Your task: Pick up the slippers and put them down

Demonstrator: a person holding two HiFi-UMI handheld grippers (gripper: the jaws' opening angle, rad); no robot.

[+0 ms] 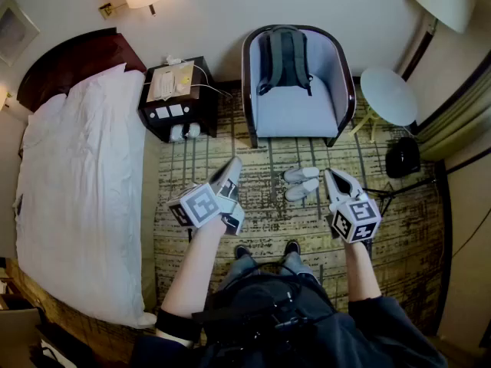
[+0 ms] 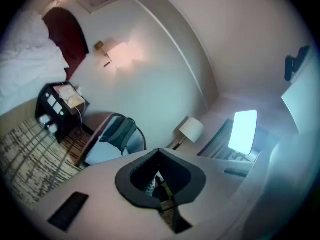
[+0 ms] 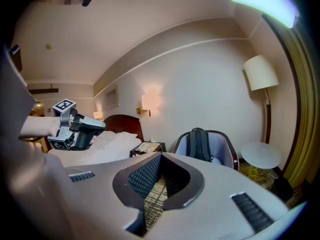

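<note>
Two white slippers lie side by side on the patterned carpet, just in front of the armchair. My left gripper hovers to their left, shut and holding nothing. At the pair's right my right gripper is also shut and holds nothing. Both are held above the floor and apart from the slippers. In the left gripper view the closed jaws point toward the armchair and the wall. The right gripper view has its closed jaws aimed over the carpet, with the left gripper at the left. Neither gripper view shows the slippers.
A grey armchair holding a dark backpack stands behind the slippers. A dark nightstand and a white bed are to the left. At the right are a round white table and a black bag.
</note>
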